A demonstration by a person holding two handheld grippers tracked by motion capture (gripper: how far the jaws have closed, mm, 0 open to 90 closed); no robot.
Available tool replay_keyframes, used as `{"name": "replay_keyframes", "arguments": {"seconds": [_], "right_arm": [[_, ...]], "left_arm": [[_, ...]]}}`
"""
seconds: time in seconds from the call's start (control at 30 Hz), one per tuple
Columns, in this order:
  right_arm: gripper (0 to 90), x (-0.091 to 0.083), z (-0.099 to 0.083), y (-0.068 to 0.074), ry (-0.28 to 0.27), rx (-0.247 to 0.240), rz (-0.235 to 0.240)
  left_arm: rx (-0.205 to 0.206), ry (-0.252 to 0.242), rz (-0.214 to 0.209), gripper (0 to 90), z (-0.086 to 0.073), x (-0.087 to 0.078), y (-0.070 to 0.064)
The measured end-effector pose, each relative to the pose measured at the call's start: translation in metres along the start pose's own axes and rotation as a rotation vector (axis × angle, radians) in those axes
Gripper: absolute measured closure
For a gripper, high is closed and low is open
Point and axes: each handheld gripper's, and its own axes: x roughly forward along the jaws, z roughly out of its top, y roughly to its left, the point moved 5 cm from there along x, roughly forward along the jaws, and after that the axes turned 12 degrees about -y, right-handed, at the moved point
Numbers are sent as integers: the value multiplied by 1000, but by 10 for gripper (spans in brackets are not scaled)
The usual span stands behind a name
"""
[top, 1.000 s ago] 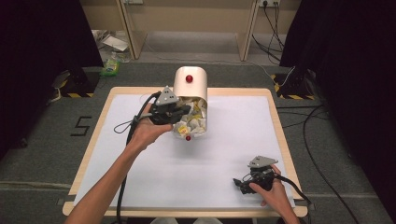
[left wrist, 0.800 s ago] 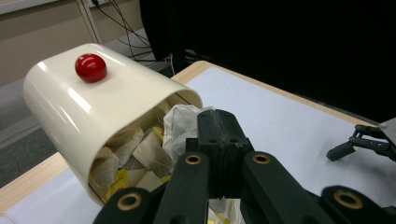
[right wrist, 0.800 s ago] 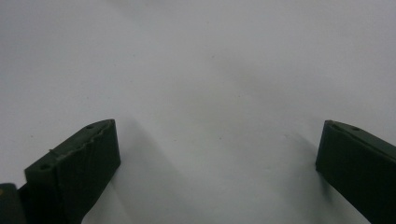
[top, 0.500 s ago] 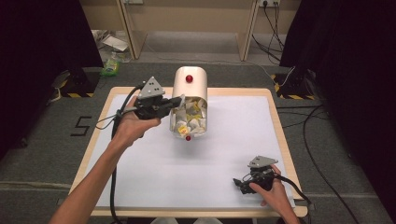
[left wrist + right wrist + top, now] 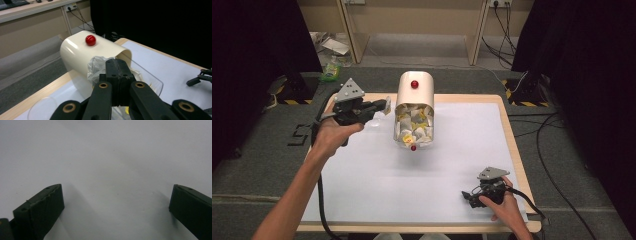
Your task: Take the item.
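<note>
A cream bread-bin-shaped container [image 5: 414, 95] with a red knob [image 5: 414, 84] stands at the table's back middle. Its clear front [image 5: 413, 131] is full of white and yellow wrapped packets. My left gripper [image 5: 382, 106] hovers just left of the container, shut on a crumpled silver-white packet [image 5: 386, 105]. In the left gripper view the jaws [image 5: 117, 62] press together on that packet [image 5: 96, 67], with the container [image 5: 77, 53] behind. My right gripper [image 5: 469, 196] rests on the table at the front right, open. The right gripper view has its fingers [image 5: 40, 207] wide apart over bare white surface.
The white mat [image 5: 462, 150] covers a wooden-edged table [image 5: 512, 135]. Cables [image 5: 547, 150] run over the grey floor on the right. A green item [image 5: 331, 72] and papers lie on the floor at the back left. The left gripper's cable [image 5: 319, 200] trails along the forearm.
My left gripper has drawn back leftward out of the container's open front, carrying the packet with it. The right gripper has stayed put.
</note>
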Motion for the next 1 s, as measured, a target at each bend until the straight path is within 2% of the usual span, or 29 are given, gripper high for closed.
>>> {"name": "replay_keyframes", "arguments": {"seconds": [0.03,0.13,0.17,0.2,0.3,0.33,0.37,0.4,0.43,0.5,0.57,0.77,1.0], "right_arm": [[3,0,0,0,0,0,0],[3,0,0,0,0,0,0],[3,0,0,0,0,0,0],[3,0,0,0,0,0,0],[3,0,0,0,0,0,0],[3,0,0,0,0,0,0],[3,0,0,0,0,0,0],[3,0,0,0,0,0,0],[3,0,0,0,0,0,0],[3,0,0,0,0,0,0],[3,0,0,0,0,0,0],[3,0,0,0,0,0,0],[3,0,0,0,0,0,0]], "left_arm": [[-4,7,18,892,-4,-2,5],[-9,3,33,892,-6,-5,11],[-18,1,51,892,-8,-6,18],[-18,1,51,892,-8,-6,18],[-19,10,94,892,-14,-5,32],[-19,10,94,892,-14,-5,32],[-25,19,112,892,-19,-2,40],[-25,19,112,892,-19,-2,40],[-35,23,129,892,-24,1,47],[-41,23,127,891,-26,3,50],[-46,40,147,891,-33,12,58],[-48,62,187,891,-44,28,71],[-61,71,227,891,-54,38,86]]}}
